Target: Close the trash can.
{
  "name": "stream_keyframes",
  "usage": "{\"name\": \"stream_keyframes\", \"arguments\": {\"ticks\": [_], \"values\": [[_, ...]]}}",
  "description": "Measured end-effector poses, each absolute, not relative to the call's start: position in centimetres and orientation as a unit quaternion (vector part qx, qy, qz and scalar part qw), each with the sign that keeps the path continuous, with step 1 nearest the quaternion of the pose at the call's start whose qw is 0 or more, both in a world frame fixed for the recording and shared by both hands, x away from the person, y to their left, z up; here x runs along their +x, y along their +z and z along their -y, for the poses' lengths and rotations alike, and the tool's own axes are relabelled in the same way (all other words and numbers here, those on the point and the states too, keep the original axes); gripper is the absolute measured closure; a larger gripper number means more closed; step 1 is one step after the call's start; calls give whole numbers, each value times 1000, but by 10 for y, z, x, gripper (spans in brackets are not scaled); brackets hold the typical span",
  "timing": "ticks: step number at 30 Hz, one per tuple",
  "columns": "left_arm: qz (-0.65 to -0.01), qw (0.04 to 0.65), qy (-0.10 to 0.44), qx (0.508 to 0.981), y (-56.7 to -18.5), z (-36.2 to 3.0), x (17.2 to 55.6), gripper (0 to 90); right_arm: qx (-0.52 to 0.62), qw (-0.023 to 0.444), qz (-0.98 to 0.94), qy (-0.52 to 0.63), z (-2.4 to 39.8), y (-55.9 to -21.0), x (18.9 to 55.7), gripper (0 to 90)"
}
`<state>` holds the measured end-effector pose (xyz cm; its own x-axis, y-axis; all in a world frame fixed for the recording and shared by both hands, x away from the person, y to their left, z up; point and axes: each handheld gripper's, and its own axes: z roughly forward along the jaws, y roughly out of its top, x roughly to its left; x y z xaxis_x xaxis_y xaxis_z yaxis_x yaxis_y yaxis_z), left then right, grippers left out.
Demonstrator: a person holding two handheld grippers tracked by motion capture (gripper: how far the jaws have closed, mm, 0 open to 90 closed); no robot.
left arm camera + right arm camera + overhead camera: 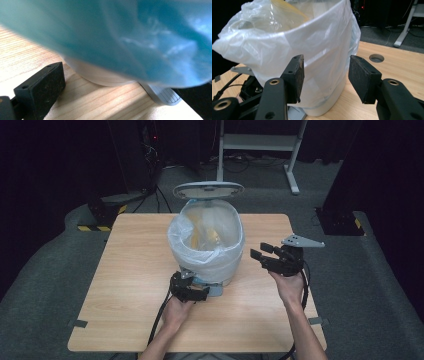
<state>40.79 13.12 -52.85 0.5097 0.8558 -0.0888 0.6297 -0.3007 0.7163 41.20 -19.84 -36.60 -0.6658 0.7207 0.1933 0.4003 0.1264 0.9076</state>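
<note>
My left gripper [192, 292] presses low against the foot pedal [163, 95] of the bin [207, 245] at the table's [125, 270] near middle, jaws apart around nothing I can see. My right gripper [265, 256], jaws open and empty, hangs just beside the bin's bag-lined [287, 42] wall. Behind, the raised lid [208, 190]; beyond the table, a white desk frame [260, 142].

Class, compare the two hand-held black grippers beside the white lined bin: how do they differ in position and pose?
The left gripper sits low on the light wooden table, at the foot of the bag-lined white pedal bin; the right gripper is held up off the table, beside the bin's wall. The left's jaws straddle the bin's base and grey pedal; the right's stand open on nothing. Both point at the bin.
</note>
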Motion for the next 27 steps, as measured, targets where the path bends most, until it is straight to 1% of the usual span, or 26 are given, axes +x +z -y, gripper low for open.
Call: {"name": "stream_keyframes", "arguments": {"ticks": [20, 27], "values": [[-470, 360, 157, 790, -528, -131, 408, 2, 398, 160, -739, 519, 201, -409, 401, 464], [-470, 360, 157, 790, -529, -131, 408, 3, 410, 161, -744, 503, 200, -430, 399, 460]]}}
